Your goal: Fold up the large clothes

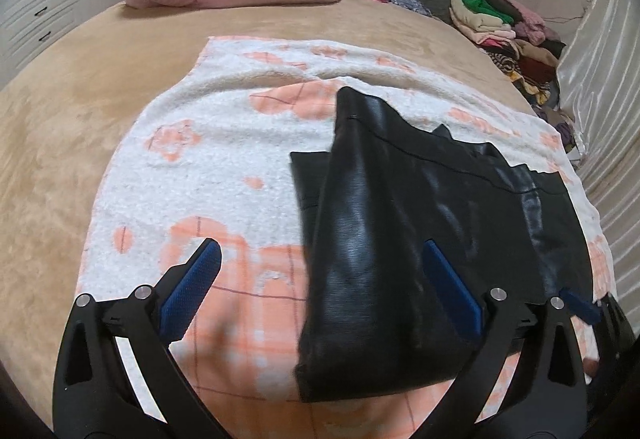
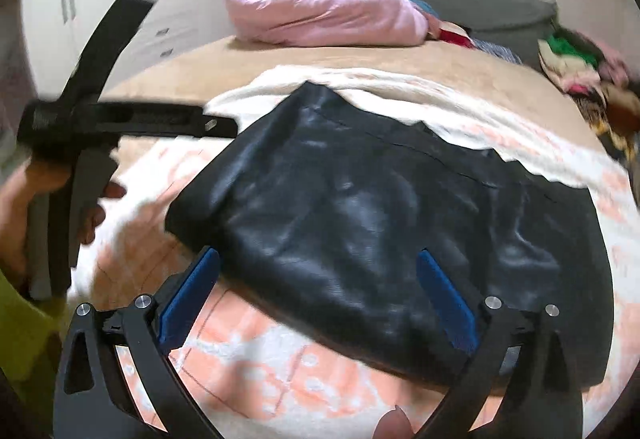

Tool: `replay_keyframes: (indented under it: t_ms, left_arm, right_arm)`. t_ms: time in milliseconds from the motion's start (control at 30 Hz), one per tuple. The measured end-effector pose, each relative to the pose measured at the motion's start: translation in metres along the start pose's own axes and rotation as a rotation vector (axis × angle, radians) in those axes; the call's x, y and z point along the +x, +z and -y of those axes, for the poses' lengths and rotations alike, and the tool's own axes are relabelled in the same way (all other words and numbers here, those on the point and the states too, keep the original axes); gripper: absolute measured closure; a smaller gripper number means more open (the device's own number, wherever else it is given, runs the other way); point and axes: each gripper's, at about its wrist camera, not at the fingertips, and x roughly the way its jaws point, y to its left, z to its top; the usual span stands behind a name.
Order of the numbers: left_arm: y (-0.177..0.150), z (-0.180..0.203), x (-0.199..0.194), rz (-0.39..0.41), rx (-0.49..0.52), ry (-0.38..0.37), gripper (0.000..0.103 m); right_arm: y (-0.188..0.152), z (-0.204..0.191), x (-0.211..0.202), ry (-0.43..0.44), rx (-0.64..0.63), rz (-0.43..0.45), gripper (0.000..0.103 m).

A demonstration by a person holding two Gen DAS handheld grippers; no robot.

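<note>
Glossy leather-look garment [image 1: 380, 239] — (fleecy blanket [image 1: 224, 143]).

Soft indoor light is falling evenly, glinting off the black garment [image 1: 384, 239]; fisheye edges are bending and darkening, and the right wrist view is smearing with motion blur.

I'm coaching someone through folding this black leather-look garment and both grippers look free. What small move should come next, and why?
Probably bring the left gripper down onto the garment's near hem and grip it for the next fold. The black garment lies partly folded on the white and orange towel, one panel doubled over and uneven. Both grippers' jaws stand wide open with nothing pinched; the right gripper hovers above the fabric.
</note>
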Motion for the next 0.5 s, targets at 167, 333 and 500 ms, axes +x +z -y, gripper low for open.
replay_keyframes:
  t_ms: [167,333,500]
  left_arm:
    - [-0.002,-0.011,0.004,-0.018,-0.011,0.008,0.009]
    - [0.003,-0.020,0.020,-0.073,-0.045,-0.027,0.009]
    - [0.009,-0.023,0.034,-0.115,-0.071,-0.074,0.009]
  right_arm:
    - [-0.008,-0.033,0.018,-0.036,-0.137,-0.024,0.004]
    - [-0.015,-0.062,0.046,-0.105,-0.273,-0.044,0.004]
    - [-0.018,-0.081,0.078,-0.205,-0.413,-0.062,0.004]
